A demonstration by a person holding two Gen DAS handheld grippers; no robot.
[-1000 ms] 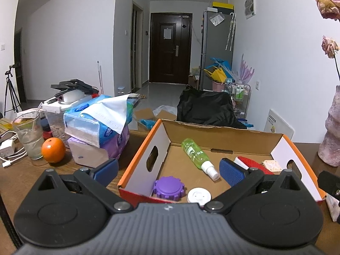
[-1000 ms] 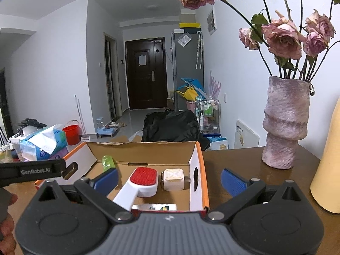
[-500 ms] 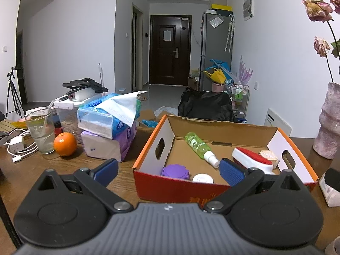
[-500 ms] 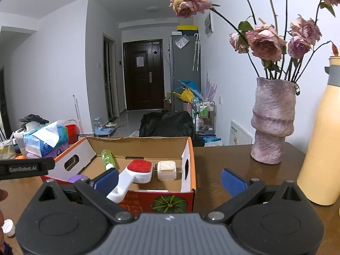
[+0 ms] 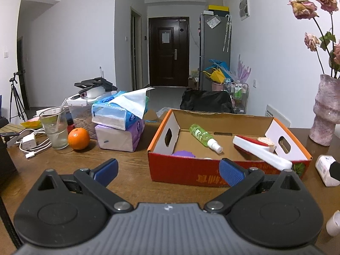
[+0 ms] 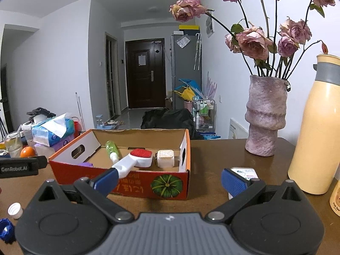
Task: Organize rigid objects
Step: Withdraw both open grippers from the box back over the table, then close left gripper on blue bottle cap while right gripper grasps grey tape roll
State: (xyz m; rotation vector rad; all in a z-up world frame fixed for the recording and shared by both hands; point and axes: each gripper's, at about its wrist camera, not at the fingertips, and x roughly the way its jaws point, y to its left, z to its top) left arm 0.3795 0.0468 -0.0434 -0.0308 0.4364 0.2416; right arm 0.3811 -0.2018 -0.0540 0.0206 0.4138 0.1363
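In your left view, your left gripper (image 5: 167, 171) is spread wide and empty at lower centre, facing the cardboard box (image 5: 212, 171) at centre right, which holds the green spray bottle (image 5: 205, 137) and brush (image 5: 260, 152).

In your right view, your right gripper (image 6: 169, 179) is equally wide, empty; a small white container (image 6: 244, 173) sits beside its right finger, probably next to be boxed.
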